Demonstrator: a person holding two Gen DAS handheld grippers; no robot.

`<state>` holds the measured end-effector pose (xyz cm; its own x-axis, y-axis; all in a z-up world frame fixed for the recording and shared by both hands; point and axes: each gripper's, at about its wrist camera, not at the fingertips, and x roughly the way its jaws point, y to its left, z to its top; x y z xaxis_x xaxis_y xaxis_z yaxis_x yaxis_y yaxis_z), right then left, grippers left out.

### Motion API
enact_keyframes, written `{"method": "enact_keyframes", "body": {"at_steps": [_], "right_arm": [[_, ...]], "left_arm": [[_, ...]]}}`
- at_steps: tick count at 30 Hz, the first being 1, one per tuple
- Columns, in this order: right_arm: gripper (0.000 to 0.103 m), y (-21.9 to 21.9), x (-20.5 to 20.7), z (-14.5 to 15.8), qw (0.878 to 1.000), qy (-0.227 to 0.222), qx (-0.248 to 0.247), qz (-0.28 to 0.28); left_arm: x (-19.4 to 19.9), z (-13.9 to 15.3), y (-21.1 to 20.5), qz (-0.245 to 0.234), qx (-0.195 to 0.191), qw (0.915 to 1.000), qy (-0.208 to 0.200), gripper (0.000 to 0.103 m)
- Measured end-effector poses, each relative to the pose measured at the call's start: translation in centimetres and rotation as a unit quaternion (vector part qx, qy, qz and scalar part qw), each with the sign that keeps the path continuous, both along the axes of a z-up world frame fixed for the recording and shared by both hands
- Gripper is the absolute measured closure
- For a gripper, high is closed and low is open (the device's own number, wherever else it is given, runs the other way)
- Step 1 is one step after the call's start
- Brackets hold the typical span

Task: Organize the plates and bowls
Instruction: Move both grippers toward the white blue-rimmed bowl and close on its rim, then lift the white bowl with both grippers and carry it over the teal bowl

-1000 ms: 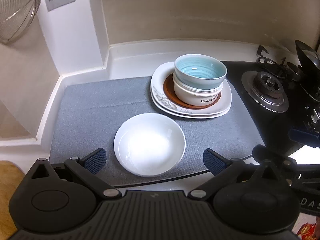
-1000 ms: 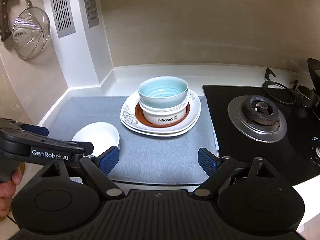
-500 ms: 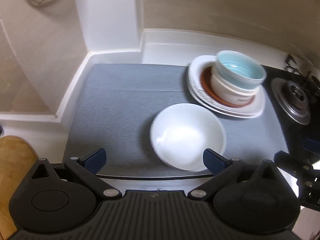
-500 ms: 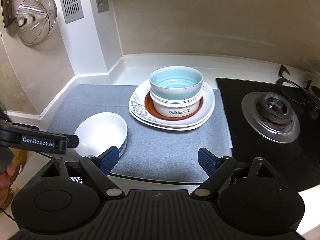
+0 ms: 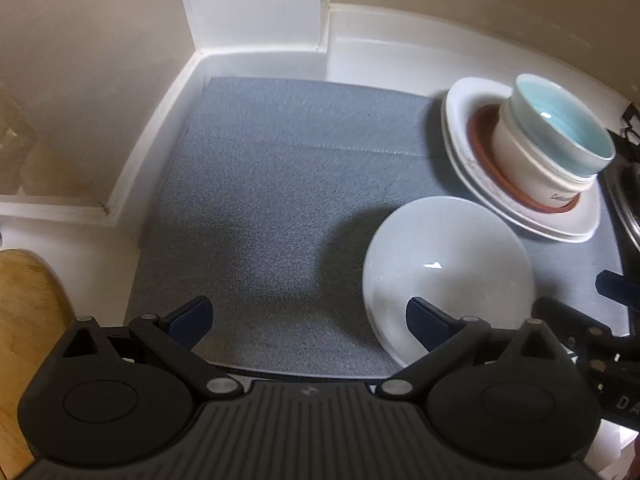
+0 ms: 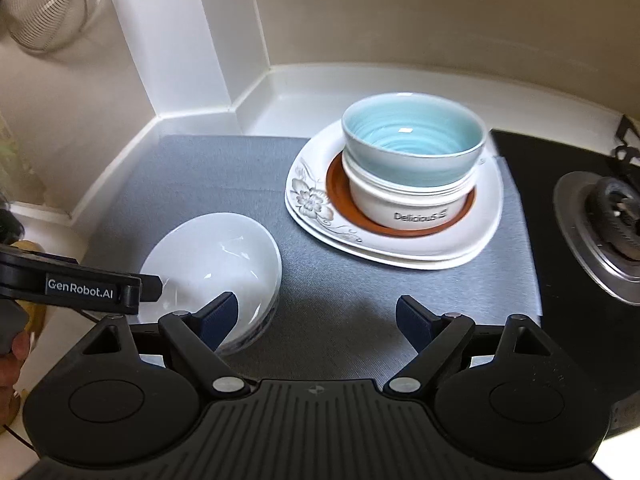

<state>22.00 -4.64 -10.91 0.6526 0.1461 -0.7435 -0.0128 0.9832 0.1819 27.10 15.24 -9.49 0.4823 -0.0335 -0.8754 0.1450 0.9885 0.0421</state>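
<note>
A plain white bowl (image 5: 448, 264) sits on the grey mat (image 5: 280, 184), also in the right wrist view (image 6: 212, 256). Behind it stands a stack: white floral plates (image 6: 312, 200), a brown saucer (image 6: 336, 196), a white "Delicious" bowl (image 6: 416, 208) and a light blue bowl (image 6: 412, 140) on top; the stack also shows in the left wrist view (image 5: 556, 148). My left gripper (image 5: 308, 320) is open, its right finger over the white bowl's near rim. My right gripper (image 6: 316, 316) is open and empty, its left finger in front of the white bowl.
A gas stove with a burner (image 6: 612, 220) lies right of the mat. White wall and counter corner (image 6: 240, 108) sit behind. A metal strainer (image 6: 48, 8) hangs at upper left. A wooden board (image 5: 24, 320) is at the left edge.
Both grippers have moved left and closer to the counter. The white bowl has shifted right in the left wrist view, now under the left gripper's right finger. The dishes have not moved.
</note>
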Motion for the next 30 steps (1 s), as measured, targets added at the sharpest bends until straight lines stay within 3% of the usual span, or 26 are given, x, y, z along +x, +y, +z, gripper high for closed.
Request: {"method": "enact_keyframes", "body": {"at_steps": [11,13,20,24,26,27,28,29,30], "right_arm": [[0.016,1.0,3.4,-2.3,0.999,0.036,-0.003,0.009],[0.02,1.2,3.6,-2.5,0.999,0.039,-0.005,0.017],[0.024,1.5,4.0,-3.0,0.999,0.047,-0.008,0.027],[0.033,1.9,4.0,-3.4,0.998,0.055,-0.007,0.038],[0.047,2.2,3.9,-3.4,0.997,0.055,-0.006,0.046],[0.06,2.4,3.8,-3.4,0.997,0.055,-0.006,0.051],[0.069,2.5,3.8,-3.3,0.997,0.052,-0.003,0.056],[0.073,2.6,3.7,-3.2,0.997,0.049,0.001,0.061],[0.082,2.7,3.6,-3.0,0.997,0.047,0.004,0.064]], "left_arm": [[1.4,-1.6,-0.5,-0.012,0.017,0.9996,0.016,0.0],[1.4,-1.7,-0.6,-0.014,0.014,0.9997,0.014,0.001],[1.2,-1.7,-1.1,-0.027,0.015,0.9995,0.011,0.014],[1.0,-1.9,-1.2,-0.035,0.008,0.9991,0.023,0.023],[0.7,-1.9,-1.3,-0.043,0.004,0.9987,0.026,0.037],[0.6,-1.8,-1.3,-0.049,-0.001,0.9985,0.026,0.042],[0.4,-1.6,-1.4,-0.056,-0.01,0.998,0.026,0.059],[0.2,-1.5,-1.6,-0.066,-0.025,0.9971,0.028,0.084],[0.2,-1.4,-1.7,-0.069,-0.037,0.9965,0.03,0.089]]}}
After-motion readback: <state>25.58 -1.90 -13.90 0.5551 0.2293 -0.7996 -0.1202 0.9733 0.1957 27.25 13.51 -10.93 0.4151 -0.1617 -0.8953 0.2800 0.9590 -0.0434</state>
